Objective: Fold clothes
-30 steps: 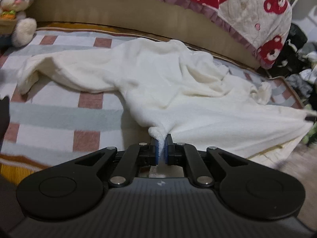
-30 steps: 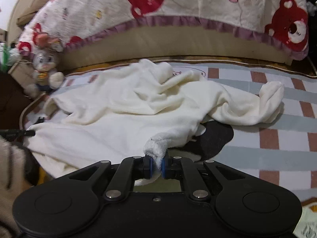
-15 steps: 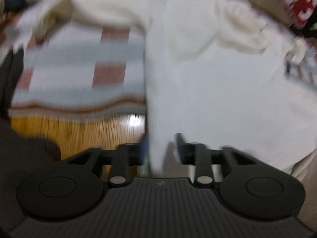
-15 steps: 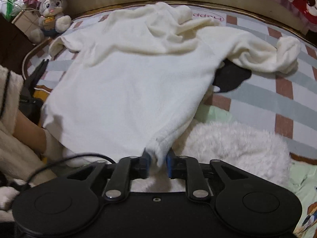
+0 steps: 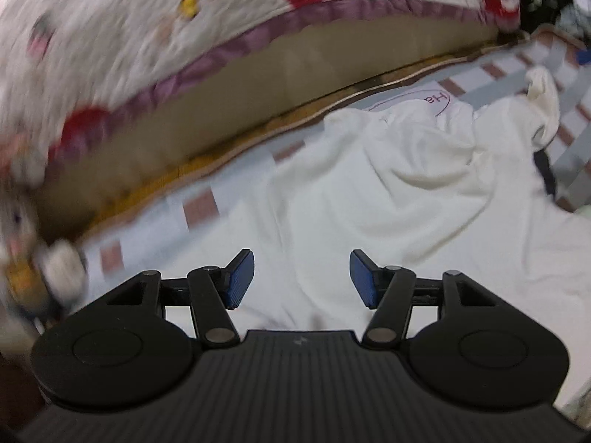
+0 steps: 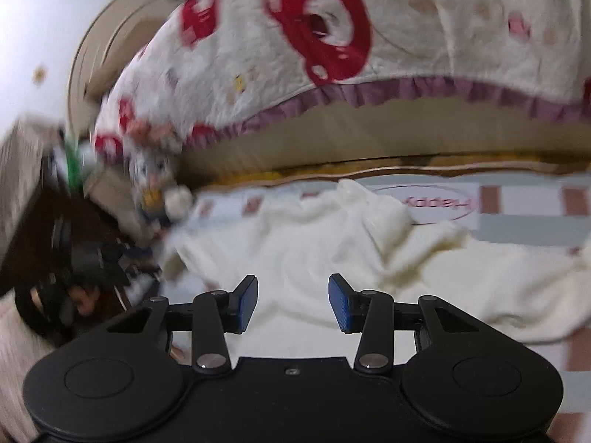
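Note:
A cream fleece garment (image 5: 388, 192) lies spread and rumpled on a checked mat (image 5: 199, 206), its bunched sleeve end (image 5: 543, 99) at the far right of the left wrist view. My left gripper (image 5: 301, 278) hovers open over the garment's near edge with nothing between its blue pads (image 5: 240, 278). In the right wrist view the same garment (image 6: 332, 243) fills the middle. Over its near part my right gripper (image 6: 291, 302) also stands open and holds nothing. Both views are motion-blurred.
A bed with a bear-print quilt (image 6: 332, 44) and beige side (image 5: 295, 74) runs along the back. A plush rabbit (image 6: 155, 188) sits at the mat's left end. The left gripper body and a hand (image 6: 74, 288) show at the left of the right wrist view.
Both grippers let go of the garment's hem corners and opened wide. They swung from pulling the garment back to pointing forward over it, toward the bed.

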### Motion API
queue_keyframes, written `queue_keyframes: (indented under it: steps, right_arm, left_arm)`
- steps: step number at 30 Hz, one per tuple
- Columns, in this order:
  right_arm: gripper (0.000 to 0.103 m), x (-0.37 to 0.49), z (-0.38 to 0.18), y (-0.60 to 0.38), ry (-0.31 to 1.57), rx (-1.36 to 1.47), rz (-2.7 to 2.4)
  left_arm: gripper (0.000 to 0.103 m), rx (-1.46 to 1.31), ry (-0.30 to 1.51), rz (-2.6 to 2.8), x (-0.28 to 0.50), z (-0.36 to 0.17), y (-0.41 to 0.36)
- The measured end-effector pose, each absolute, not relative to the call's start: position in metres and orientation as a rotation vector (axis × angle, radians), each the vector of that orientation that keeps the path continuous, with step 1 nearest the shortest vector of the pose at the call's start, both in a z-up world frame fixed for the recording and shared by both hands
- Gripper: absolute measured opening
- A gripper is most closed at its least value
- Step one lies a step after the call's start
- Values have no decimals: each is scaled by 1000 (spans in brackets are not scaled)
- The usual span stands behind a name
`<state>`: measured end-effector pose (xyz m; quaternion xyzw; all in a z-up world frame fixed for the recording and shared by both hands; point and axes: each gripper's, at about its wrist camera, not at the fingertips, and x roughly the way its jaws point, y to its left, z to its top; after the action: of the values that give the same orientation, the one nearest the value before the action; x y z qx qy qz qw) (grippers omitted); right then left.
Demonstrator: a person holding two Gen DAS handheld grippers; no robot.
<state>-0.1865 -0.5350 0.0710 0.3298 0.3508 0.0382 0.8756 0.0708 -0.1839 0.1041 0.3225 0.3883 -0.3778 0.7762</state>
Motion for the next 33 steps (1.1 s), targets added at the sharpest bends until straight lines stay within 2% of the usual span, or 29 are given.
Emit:
queue_keyframes:
  steps: [2, 7, 11, 13, 16, 19, 22, 27, 31, 33]
  right_arm:
    - [52, -165, 38, -553, 673, 766, 37]
    - [52, -150, -67, -580, 602, 788, -239]
    - [52, -152, -127, -603, 740, 655, -422]
    - [52, -154, -130, -614, 733, 593, -483]
    - [52, -155, -135, -628, 652, 688, -424]
    - [52, -137, -137, -613, 671, 578, -361]
    - [51, -121, -136, -596, 707, 405, -340]
    - [51, -104, -151, -599, 735, 443, -263]
    - [51, -96, -157, -596, 754, 376, -259]
    - [51, -96, -161, -597, 748, 362, -270]
  left_arm:
    - [57, 675, 832, -818, 74, 89, -209]
    - [57, 580, 816, -822, 77, 40, -268]
    - [57, 623, 811, -878, 61, -8, -313]
    - [57, 660, 794, -909, 53, -22, -338]
    - [58, 587, 808, -966, 55, -25, -374]
    - [63, 442, 856, -944, 69, -35, -407]
    - [64, 428, 947, -886, 76, -64, -429]
    - [67, 499, 1010, -823, 74, -108, -444]
    - [82, 582, 988, -826, 73, -126, -454]
    - [81, 553, 1009, -837, 80, -131, -455]
